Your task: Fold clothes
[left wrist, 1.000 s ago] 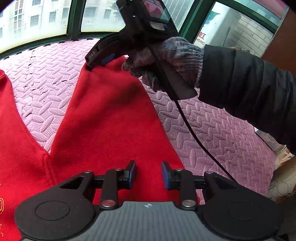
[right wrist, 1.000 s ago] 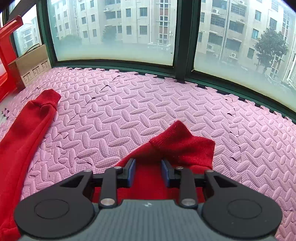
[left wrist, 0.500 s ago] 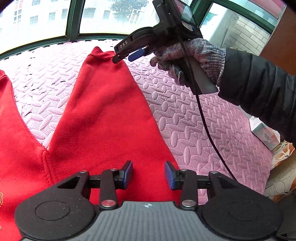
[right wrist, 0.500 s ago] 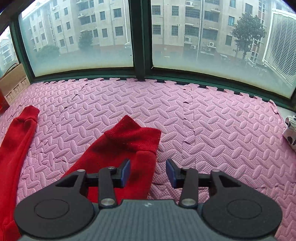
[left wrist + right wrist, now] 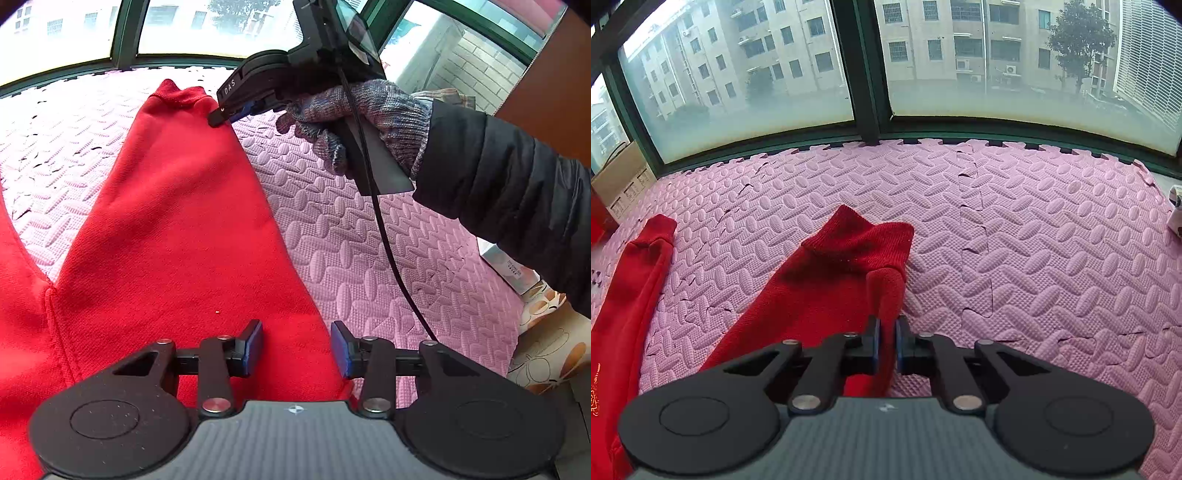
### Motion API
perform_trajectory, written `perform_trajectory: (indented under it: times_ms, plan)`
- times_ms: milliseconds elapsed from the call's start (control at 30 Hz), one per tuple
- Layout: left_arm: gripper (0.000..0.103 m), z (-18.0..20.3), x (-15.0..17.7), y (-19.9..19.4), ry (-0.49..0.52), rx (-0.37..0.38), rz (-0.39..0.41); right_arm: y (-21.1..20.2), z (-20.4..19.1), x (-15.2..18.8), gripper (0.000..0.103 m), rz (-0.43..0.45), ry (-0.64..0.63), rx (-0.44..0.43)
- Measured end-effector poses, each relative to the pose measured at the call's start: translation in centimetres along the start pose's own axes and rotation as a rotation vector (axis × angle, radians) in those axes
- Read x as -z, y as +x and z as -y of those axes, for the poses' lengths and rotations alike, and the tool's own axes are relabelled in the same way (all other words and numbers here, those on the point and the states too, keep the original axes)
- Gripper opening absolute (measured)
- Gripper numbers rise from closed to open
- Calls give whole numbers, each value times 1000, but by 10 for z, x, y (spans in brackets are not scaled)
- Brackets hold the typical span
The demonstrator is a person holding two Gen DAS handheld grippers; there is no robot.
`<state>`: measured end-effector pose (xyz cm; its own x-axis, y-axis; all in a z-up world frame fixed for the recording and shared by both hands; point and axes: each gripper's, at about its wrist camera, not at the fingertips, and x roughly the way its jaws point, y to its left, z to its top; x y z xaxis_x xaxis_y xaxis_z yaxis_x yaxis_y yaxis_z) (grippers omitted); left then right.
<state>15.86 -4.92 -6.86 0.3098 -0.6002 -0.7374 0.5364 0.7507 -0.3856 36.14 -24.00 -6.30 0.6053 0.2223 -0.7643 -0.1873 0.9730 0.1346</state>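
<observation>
Garment: red sweatshirt (image 5: 166, 236) lying spread on the pink foam mat (image 5: 362, 236); one sleeve fills the centre of your left-wrist frame, and its body runs off the lower left.

Sleeve axis: in your left-wrist view the sleeve's long axis runs from the lower centre up to the ribbed cuff (image 5: 177, 94) at upper centre, narrowing as it goes.

Right gripper (image 5: 887, 345): its jaws are pressed together on a raised ridge of sleeve cloth just short of the cuff; in the left-wrist view you see the same tool (image 5: 221, 116) touching the sleeve's right edge below the cuff, held by your gloved hand (image 5: 369, 118).

Left gripper (image 5: 296, 349): jaws spread, holding nothing, at the wide shoulder end of the sleeve.

Governing relation: your right gripper is at the cuff end and your left at the shoulder end, so any fold of this sleeve would likely swing about the left end.

Second sleeve (image 5: 635, 288): lies at the left edge of your right-wrist frame, well apart.
</observation>
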Motion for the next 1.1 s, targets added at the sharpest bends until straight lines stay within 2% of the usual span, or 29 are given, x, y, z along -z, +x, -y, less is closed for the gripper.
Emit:
perform_trajectory:
  times_ms: [100,300,400,467,567,700,867,1100]
  plan:
    - [43,3,-1,3,-3,32,-1,-3,0,-2,7,8,-10,25]
    - [46,4,-3,6,-19,42,6,5,0,2,7,-24,-48,89]
    - [46,2,-4,-2,-24,10,15,4,-3,5,9,-21,-80,105]
    - [47,-1,-2,-10,-37,-15,22,-4,-6,4,17,-9,-93,107]
    - [50,-5,2,-25,-55,-47,47,-18,-9,4,18,6,-103,104]
    - [53,-8,11,-46,-75,-88,85,-41,-22,16,24,-5,-151,70]
    - [54,-23,24,-77,-125,-161,144,-74,-49,50,35,-16,-235,0]
    - [54,-69,52,-118,-225,-313,197,-115,-93,114,37,-66,-330,-143]
